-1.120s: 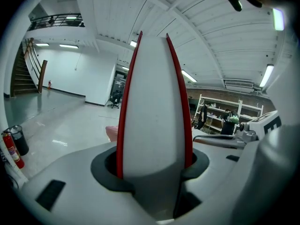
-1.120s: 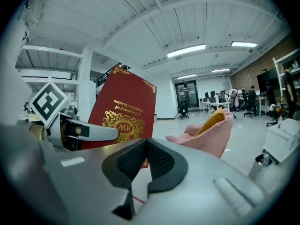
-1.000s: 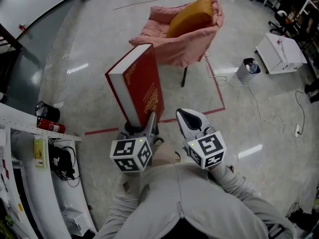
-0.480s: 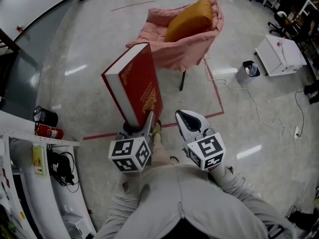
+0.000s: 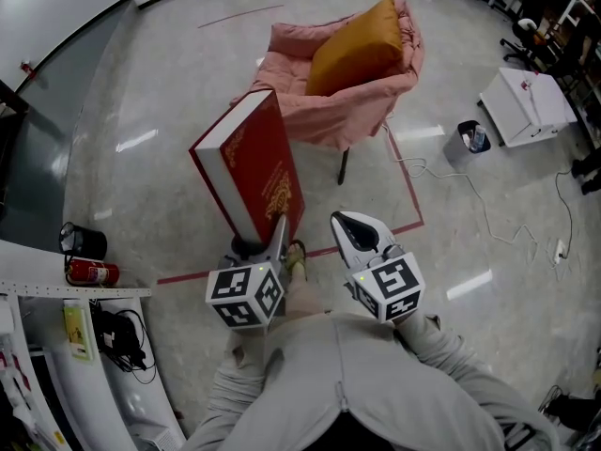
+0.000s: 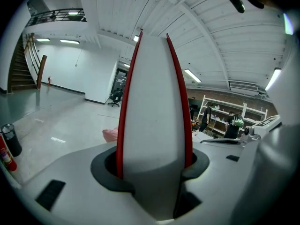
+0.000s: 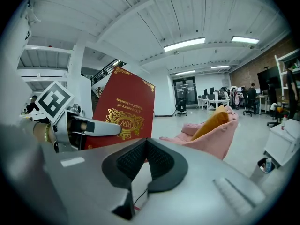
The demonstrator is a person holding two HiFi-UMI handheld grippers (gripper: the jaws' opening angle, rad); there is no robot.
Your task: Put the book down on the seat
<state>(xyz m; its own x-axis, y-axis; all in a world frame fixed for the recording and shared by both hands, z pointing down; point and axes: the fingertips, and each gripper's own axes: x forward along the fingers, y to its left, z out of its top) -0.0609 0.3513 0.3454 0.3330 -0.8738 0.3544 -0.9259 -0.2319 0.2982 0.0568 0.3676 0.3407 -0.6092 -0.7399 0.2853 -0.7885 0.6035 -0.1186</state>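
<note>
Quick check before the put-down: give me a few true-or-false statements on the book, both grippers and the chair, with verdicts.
1. The left gripper is clamped on the red book. True.
2. The book lies on the seat of the pink chair. False: it is held upright in the air, short of the chair.
3. An orange cushion rests in the chair. True.
4. The right gripper also grips the book. False: its jaws are together with nothing between them, beside the book.
5. The chair is tipped over. False: it stands upright on the floor.
</note>
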